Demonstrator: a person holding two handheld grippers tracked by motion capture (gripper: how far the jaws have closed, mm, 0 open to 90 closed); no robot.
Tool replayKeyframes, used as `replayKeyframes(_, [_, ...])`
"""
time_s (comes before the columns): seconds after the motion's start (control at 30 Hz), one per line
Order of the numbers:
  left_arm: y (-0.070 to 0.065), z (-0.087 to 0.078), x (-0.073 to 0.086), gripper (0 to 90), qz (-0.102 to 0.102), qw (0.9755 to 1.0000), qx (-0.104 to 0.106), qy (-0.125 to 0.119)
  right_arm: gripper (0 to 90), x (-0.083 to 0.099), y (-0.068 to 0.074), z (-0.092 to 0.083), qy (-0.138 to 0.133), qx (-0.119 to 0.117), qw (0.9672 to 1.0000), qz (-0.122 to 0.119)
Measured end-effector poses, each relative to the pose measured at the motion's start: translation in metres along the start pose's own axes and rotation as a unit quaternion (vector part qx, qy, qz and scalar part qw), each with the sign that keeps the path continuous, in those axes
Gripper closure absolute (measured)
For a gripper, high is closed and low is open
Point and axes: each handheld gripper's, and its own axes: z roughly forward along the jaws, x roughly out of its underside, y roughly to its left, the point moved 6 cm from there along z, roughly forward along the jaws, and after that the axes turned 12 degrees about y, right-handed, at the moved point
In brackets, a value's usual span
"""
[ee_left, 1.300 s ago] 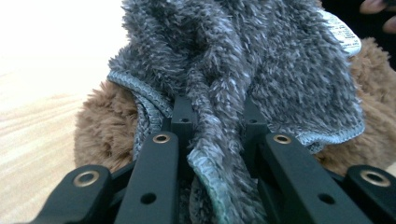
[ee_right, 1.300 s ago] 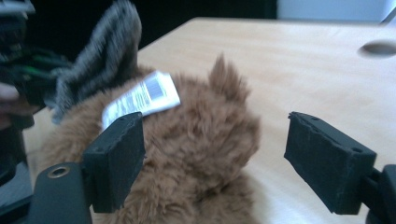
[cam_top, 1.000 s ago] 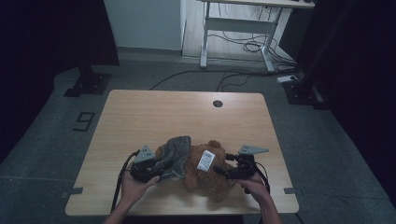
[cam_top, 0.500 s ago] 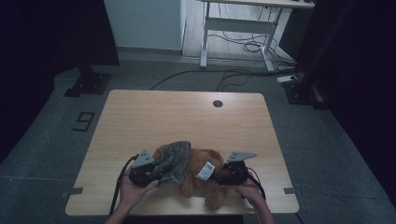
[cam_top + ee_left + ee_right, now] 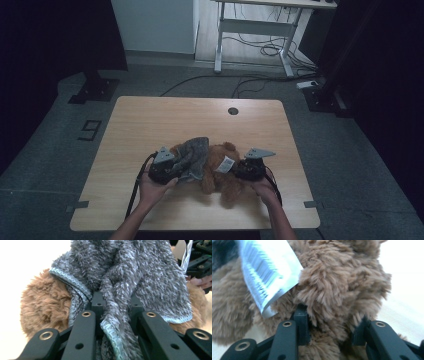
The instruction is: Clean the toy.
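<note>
A brown teddy bear (image 5: 220,176) lies on the wooden table (image 5: 165,120) near its front edge, with a grey fluffy cloth (image 5: 195,152) draped over its left side. My left gripper (image 5: 181,169) is shut on a bunched fold of the cloth (image 5: 140,272), and brown fur (image 5: 42,307) shows beneath. My right gripper (image 5: 233,173) has just been closing its jaws. They now press on a tuft of the bear's fur (image 5: 337,277) between them. A white tag (image 5: 267,267) hangs off the bear just left of that grip.
A round cable hole (image 5: 233,111) sits near the table's far edge. Beyond the table stand a white desk frame (image 5: 255,30) with loose cables on the floor and black stand bases (image 5: 95,90) at both sides.
The right gripper moved left into the bear and its jaws came together on the fur. Both hands dipped toward the near edge, then shifted the bear and cloth slightly farther away.
</note>
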Motion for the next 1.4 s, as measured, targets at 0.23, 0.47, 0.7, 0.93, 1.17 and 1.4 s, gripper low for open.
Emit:
replayKeyframes(0.23, [0.010, 0.016, -0.023, 73.6, -0.005, 0.9997, -0.014, 0.017, 58.4, -0.019, -0.027, -0.002, -0.015, 0.036, 0.9992, 0.001])
replayKeyframes(0.47, [0.007, 0.012, -0.013, 73.5, -0.015, 0.9999, 0.003, 0.006, 37.5, -0.006, -0.023, -0.012, -0.034, 0.046, 0.9979, 0.030])
replayKeyframes(0.7, [-0.004, 0.006, 0.000, 73.3, -0.004, 1.0000, 0.006, 0.005, 38.4, 0.028, -0.004, -0.034, -0.038, 0.040, 0.9974, 0.046])
replayKeyframes(0.93, [-0.009, 0.001, 0.014, 73.2, -0.006, 0.9999, 0.011, 0.007, 52.2, 0.039, -0.003, -0.017, -0.025, 0.013, 0.9982, 0.053])
replayKeyframes(1.17, [-0.026, -0.016, 0.011, 73.6, 0.000, 0.9999, 0.008, -0.008, 61.7, 0.049, 0.001, -0.020, -0.011, 0.001, 0.9990, 0.044])
replayKeyframes(1.4, [-0.065, -0.012, -0.047, 73.6, 0.043, 0.9980, 0.022, -0.042, 63.6, 0.050, 0.000, -0.020, -0.018, 0.003, 0.9989, 0.042])
